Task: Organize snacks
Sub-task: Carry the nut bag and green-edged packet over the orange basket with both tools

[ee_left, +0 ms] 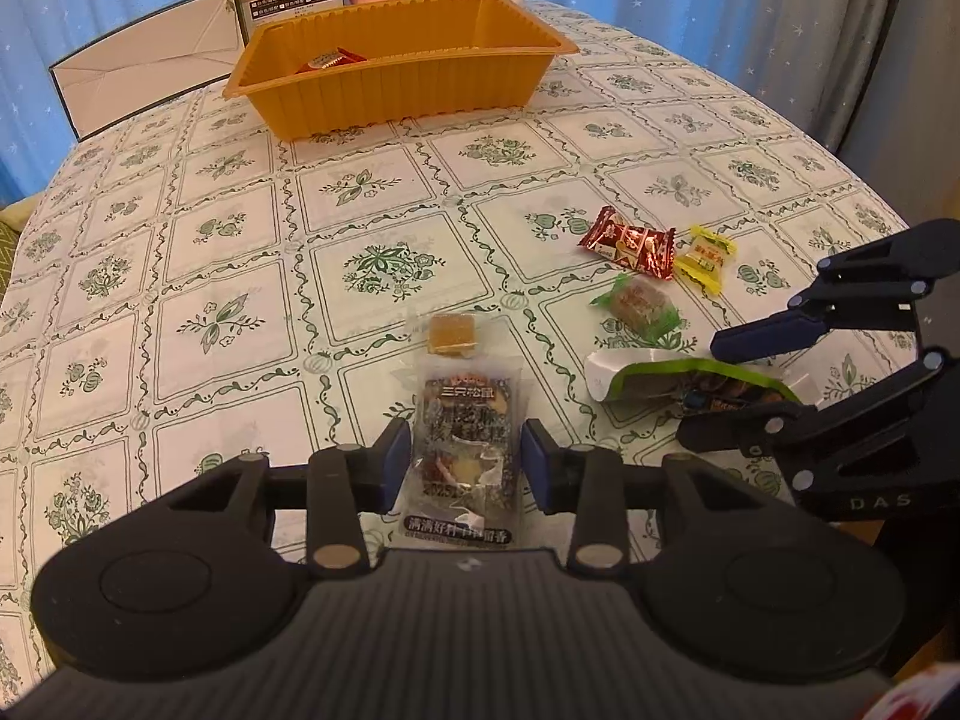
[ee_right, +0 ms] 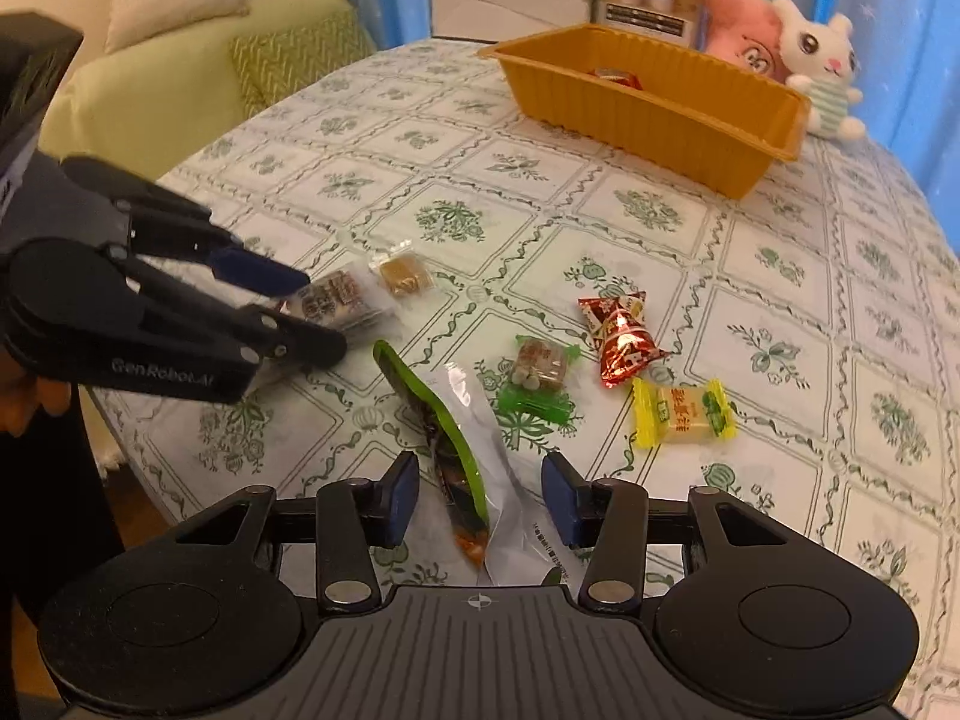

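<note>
Left gripper (ee_left: 467,465) open around nut pack (ee_left: 465,450), right gripper (ee_right: 480,501) open around green bag (ee_right: 465,468) (both unclamped). Slippery wrappers may slide out when squeezed.

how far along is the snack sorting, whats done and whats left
Barely started. The orange tray holds one red snack. In hand: the left gripper straddles the clear nut packet, and the right gripper brackets the green pouch; neither is lifted. Left: the brown cube, green candy, red candy, yellow candy.
</note>
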Tool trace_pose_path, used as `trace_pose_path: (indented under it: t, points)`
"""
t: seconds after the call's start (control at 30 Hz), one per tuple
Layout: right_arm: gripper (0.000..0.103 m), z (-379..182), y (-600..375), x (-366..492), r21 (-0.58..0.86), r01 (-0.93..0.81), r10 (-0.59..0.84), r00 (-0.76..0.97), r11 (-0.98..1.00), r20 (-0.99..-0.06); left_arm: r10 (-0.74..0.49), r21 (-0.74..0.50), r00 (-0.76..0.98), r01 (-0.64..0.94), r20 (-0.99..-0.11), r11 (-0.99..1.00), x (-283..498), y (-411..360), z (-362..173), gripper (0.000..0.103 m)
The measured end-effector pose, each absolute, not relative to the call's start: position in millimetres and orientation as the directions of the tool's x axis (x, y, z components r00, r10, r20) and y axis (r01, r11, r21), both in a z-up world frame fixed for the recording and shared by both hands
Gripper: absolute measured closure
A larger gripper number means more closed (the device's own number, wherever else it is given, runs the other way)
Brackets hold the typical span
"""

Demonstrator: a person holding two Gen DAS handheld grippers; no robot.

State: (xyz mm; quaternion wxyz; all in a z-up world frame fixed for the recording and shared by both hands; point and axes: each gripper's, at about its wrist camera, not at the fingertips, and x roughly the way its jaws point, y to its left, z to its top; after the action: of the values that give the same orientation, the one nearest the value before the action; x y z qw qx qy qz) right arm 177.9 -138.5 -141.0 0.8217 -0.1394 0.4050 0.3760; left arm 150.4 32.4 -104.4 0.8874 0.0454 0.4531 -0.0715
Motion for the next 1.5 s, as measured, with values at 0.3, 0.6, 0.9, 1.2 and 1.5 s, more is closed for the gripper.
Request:
trace_pose_path:
  t: [0.3,0.6,0.9,1.2,1.5]
  points:
    - [0.077,-134.7,-141.3,169.1,0.083,-0.695,0.491,0.412,0.714,-0.768,-0.087,-0.010,0.570,0.137,-0.817,0.991,150.1,35.1,-106.5,0.069]
    - [0.077,-113.8,-149.3,159.2,0.113,-0.643,0.511,0.478,0.758,-0.714,-0.068,-0.026,0.625,0.076,-0.777,0.997,141.2,39.1,-85.1,0.069]
    - [0.077,-89.2,-158.8,164.0,0.142,-0.577,0.500,0.528,0.804,-0.686,-0.065,-0.051,0.658,0.040,-0.750,0.998,143.1,39.0,-58.7,0.069]
    - [0.077,-71.5,-163.5,170.5,0.161,-0.535,0.490,0.557,0.829,-0.671,-0.057,-0.067,0.676,0.012,-0.734,0.998,145.5,40.7,-38.9,0.069]
    - [0.077,-61.1,-158.9,173.1,0.161,-0.537,0.493,0.562,0.828,-0.664,-0.057,-0.072,0.688,0.007,-0.723,0.997,149.8,41.6,-24.8,0.069]
